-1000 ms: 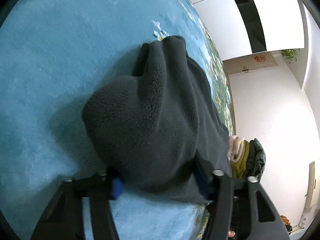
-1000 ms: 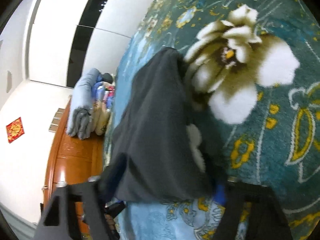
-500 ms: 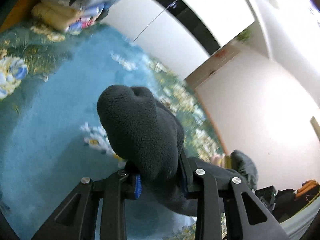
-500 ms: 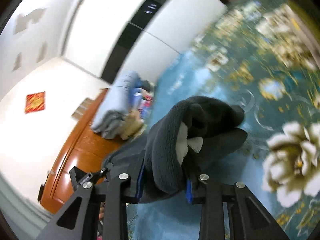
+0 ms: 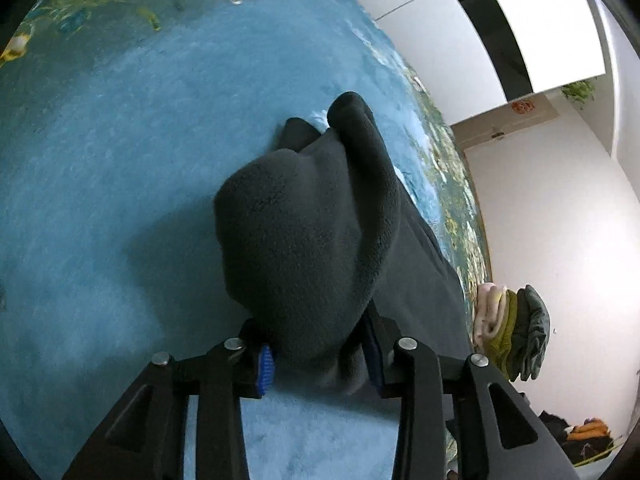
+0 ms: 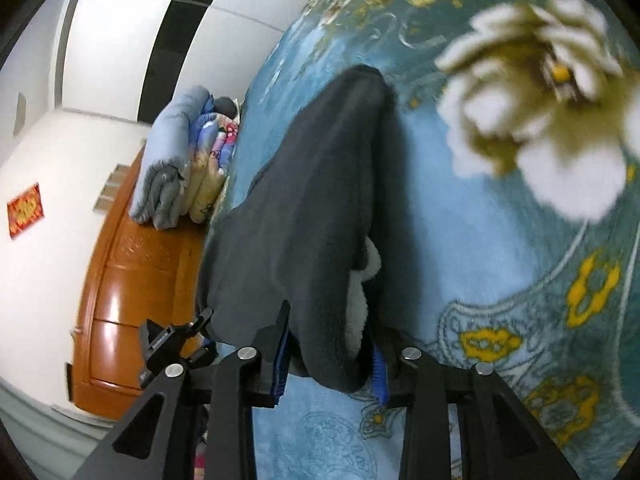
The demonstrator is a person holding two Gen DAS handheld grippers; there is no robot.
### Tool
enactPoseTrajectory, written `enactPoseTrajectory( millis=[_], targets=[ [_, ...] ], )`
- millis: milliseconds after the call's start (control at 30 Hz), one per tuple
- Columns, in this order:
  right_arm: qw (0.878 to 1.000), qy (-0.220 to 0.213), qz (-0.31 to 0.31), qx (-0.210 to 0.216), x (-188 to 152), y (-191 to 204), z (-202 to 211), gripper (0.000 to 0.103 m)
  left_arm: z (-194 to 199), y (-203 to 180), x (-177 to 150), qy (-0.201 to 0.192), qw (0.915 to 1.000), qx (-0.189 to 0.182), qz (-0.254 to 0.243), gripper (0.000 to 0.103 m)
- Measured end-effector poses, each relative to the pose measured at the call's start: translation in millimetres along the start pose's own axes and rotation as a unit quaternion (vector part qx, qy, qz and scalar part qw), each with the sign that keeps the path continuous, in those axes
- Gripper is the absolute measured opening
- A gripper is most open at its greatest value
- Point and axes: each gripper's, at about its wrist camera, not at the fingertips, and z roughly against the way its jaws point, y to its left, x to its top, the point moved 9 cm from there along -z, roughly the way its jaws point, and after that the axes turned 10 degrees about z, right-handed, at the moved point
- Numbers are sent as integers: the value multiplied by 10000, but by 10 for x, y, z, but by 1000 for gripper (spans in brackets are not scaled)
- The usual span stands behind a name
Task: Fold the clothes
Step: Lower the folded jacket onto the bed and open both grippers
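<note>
Left gripper (image 5: 318, 364) and right gripper (image 6: 330, 368) each clamped on dark fleece garment (image 5: 304, 240): soft, thick, floppy, probably light. Best gripped at bunched edges.

A blue floral blanket (image 5: 120, 168) carries the dark grey fleece garment (image 5: 304, 240) and folded bedding (image 6: 180, 160).

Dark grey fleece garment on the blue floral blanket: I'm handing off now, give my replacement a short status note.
Left gripper: shut on a bunched end of the dark grey fleece garment.
Right gripper: shut on another part of the same garment, white lining showing.
Garment droops from both grippers over the blue floral blanket.
Stacks of folded fabric sit at the blanket's edges.
Done: both grips secured.
Left: no neat fold visible yet; lay it down, fold, release.
</note>
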Motion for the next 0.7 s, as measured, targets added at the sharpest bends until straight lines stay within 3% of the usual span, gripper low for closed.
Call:
enactPoseTrajectory(
  millis=[67, 133, 233, 333, 400, 533, 633, 700],
  targets=[
    [9994, -133, 202, -229, 93, 35, 138, 40, 132, 25, -11, -81, 9999, 61, 43, 50],
    [9978, -266, 403, -457, 188, 71, 279, 46, 317, 51, -19, -241, 9995, 172, 56, 51],
    [9932, -463, 716, -792, 337, 149, 480, 47, 728, -51, 49, -825, 9939, 611, -413, 51],
    [9861, -596, 1209, -968, 532, 499, 487, 47, 889, -540, 4, -1115, 9837, 654, -1252, 52],
    [9808, -558, 1625, -919, 608, 771, 385, 48, 813, -817, -87, -1013, 9781, 498, -1749, 54],
    [9597, -210, 2594, -1062, 408, 1111, 148, 52, 410, -772, -166, -658, 9776, 778, -1839, 55],
    [9483, 13, 2876, -1340, 190, 937, 44, 52, 223, -522, -191, -431, 9802, 988, -1659, 55],
    [9505, 142, 2707, -1520, 116, 698, -12, 53, 162, -282, -189, -313, 9832, 1041, -1466, 55]
  ],
)
